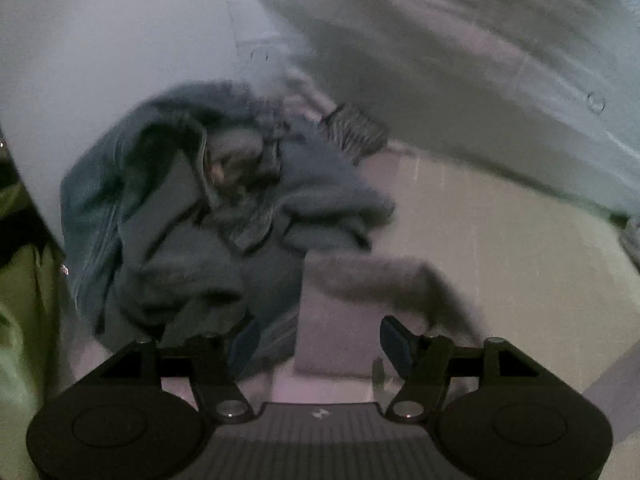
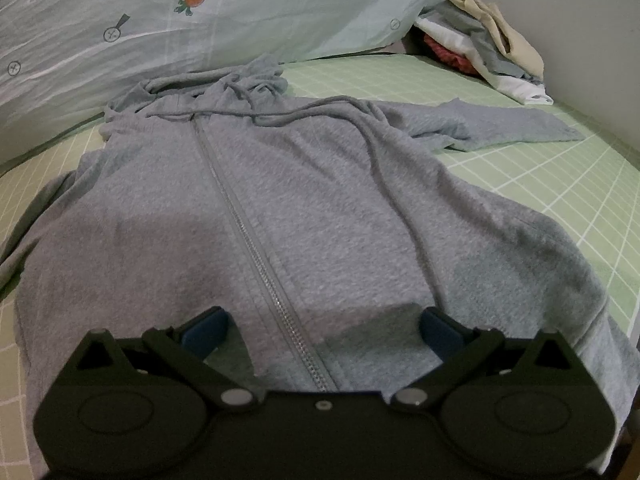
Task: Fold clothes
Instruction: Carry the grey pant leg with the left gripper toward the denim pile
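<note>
A grey zip hoodie (image 2: 304, 184) lies spread front-up on the green checked sheet (image 2: 540, 184), with one sleeve (image 2: 516, 124) stretched to the right. My right gripper (image 2: 324, 328) hovers open over the lower zip, with nothing between its pads. The left wrist view is blurred. It shows a crumpled heap of blue-grey clothes (image 1: 192, 216) and a grey strip of cloth (image 1: 380, 276) running right from it. My left gripper (image 1: 320, 340) stands open just short of the heap, over grey fabric. Its pads (image 1: 394, 340) press on nothing.
Pale blue bedding with a carrot print (image 2: 240, 12) lies behind the hoodie. A pile of mixed clothes (image 2: 484, 40) sits at the back right by the wall. In the left wrist view a striped item (image 1: 352, 128) lies behind the heap and green fabric (image 1: 20, 300) shows at the left edge.
</note>
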`<state>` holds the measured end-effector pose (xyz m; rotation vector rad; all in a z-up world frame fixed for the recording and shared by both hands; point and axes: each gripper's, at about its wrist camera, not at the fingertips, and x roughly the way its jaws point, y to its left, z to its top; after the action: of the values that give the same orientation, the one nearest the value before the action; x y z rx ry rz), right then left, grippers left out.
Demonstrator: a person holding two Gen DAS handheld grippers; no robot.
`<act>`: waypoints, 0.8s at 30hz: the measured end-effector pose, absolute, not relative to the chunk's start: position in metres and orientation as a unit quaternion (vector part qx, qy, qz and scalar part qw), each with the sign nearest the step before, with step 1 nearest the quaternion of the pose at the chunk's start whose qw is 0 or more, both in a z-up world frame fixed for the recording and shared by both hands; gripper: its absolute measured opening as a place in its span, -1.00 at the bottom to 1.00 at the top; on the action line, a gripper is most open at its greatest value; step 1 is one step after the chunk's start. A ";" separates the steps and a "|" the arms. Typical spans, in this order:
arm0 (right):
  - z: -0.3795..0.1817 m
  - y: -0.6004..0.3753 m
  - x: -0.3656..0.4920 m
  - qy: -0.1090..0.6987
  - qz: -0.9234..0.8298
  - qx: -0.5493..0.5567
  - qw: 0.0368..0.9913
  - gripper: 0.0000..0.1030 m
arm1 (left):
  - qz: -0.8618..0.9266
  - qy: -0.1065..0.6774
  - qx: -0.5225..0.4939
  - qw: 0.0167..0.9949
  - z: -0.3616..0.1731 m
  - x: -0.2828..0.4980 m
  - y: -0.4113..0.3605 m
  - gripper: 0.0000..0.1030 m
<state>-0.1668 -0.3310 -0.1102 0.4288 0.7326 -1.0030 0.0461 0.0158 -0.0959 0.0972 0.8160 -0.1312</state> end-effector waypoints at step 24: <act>-0.110 -0.335 -0.162 0.346 -0.467 0.205 0.788 1.00 | -0.065 0.434 0.049 0.897 -0.095 0.061 0.010 -0.80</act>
<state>-0.1625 -0.3351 -0.1096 0.4420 0.7454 -1.0052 0.0611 0.0097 -0.0949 0.1025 0.8987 -0.1356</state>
